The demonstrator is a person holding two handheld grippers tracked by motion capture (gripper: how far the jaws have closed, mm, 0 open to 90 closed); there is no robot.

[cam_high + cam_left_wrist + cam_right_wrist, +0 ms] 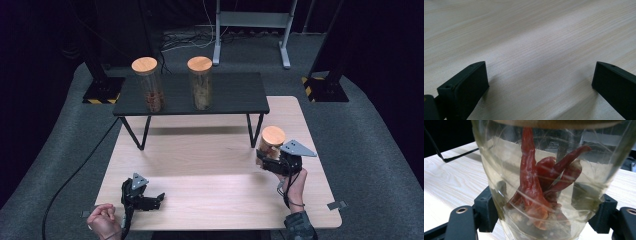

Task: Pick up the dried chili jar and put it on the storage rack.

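While clamped in the right gripper: glass jar of red chillies; left gripper fingers apart, empty.

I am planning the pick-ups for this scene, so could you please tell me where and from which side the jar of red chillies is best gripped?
Grip the chilli jar on its clear glass wall below the wooden lid, coming in level from the side. It stands upright and round, so opposing jaws meet the curved wall squarely. The right tool already clamps it this way, low on the body.
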